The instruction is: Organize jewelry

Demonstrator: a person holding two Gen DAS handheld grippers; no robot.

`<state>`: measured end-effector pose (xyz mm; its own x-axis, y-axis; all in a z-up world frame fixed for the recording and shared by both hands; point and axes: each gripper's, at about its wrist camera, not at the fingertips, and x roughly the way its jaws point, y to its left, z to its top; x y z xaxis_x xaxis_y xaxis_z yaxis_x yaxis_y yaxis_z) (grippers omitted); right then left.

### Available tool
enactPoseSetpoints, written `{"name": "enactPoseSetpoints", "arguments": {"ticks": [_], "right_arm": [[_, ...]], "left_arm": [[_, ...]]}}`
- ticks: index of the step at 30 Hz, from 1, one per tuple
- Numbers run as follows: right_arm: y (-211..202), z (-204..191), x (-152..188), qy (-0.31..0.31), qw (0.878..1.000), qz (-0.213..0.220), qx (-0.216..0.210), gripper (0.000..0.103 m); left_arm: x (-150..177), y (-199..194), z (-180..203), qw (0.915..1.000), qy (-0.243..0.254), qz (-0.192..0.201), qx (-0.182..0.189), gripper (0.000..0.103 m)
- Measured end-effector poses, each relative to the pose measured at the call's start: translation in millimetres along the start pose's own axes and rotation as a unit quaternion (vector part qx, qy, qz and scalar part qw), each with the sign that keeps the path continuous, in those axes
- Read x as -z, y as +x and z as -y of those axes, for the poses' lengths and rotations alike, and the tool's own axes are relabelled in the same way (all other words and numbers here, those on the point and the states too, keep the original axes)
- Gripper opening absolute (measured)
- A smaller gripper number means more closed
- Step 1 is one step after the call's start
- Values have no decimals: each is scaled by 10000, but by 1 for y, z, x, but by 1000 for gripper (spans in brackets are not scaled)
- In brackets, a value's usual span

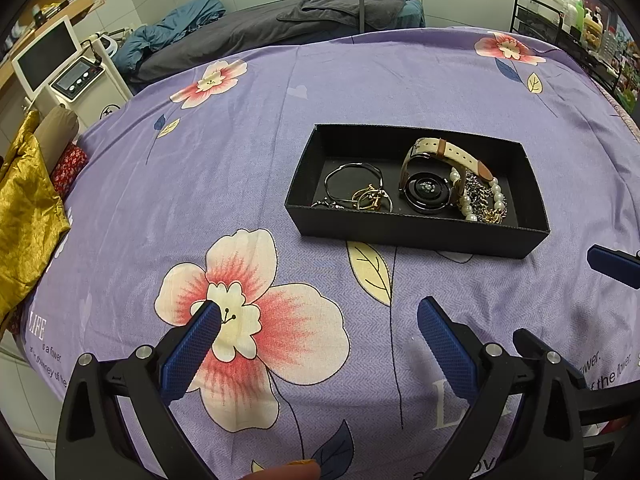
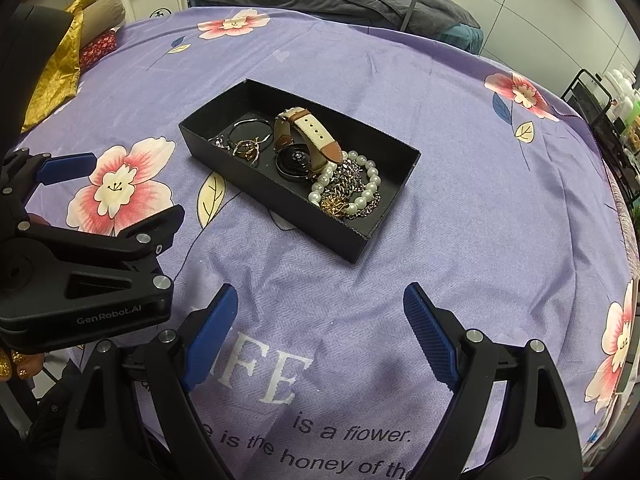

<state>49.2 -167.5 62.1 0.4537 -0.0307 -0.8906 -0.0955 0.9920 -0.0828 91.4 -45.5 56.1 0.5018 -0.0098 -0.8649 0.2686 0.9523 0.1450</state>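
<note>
A shallow black box [image 1: 420,231] [image 2: 256,178] lies on the purple flowered cloth. Inside it are thin bangles and gold hoops [image 1: 362,194] [image 2: 248,146] at the left end, a watch [image 1: 426,192] [image 2: 294,160] with a cream and brown strap in the middle, and a pearl bracelet tangled with chains [image 1: 482,196] [image 2: 348,190] at the right end. My left gripper [image 1: 320,312] hovers open over the cloth in front of the box, nothing between its blue pads. My right gripper [image 2: 320,298] also stands open and empty, nearer than the box.
The purple cloth [image 1: 280,140] covers a bed or table. Gold fabric [image 1: 24,216] and a brown roll lie at its left edge. A white machine with a screen [image 1: 52,64], a grey-covered bed [image 1: 280,20] and a black wire rack of bottles [image 1: 568,8] stand behind.
</note>
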Motion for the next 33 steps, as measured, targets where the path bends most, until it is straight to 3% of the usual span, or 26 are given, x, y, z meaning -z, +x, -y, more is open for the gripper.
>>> {"name": "enactPoseSetpoints", "arguments": {"ticks": [10, 33], "right_arm": [[0, 0, 0, 2, 10000, 3, 3, 84], [0, 1, -1, 2, 10000, -20, 8, 84]], "left_arm": [[1, -5, 0, 9998, -33, 185, 19, 96], [0, -2, 3, 10000, 61, 61, -47, 96]]}}
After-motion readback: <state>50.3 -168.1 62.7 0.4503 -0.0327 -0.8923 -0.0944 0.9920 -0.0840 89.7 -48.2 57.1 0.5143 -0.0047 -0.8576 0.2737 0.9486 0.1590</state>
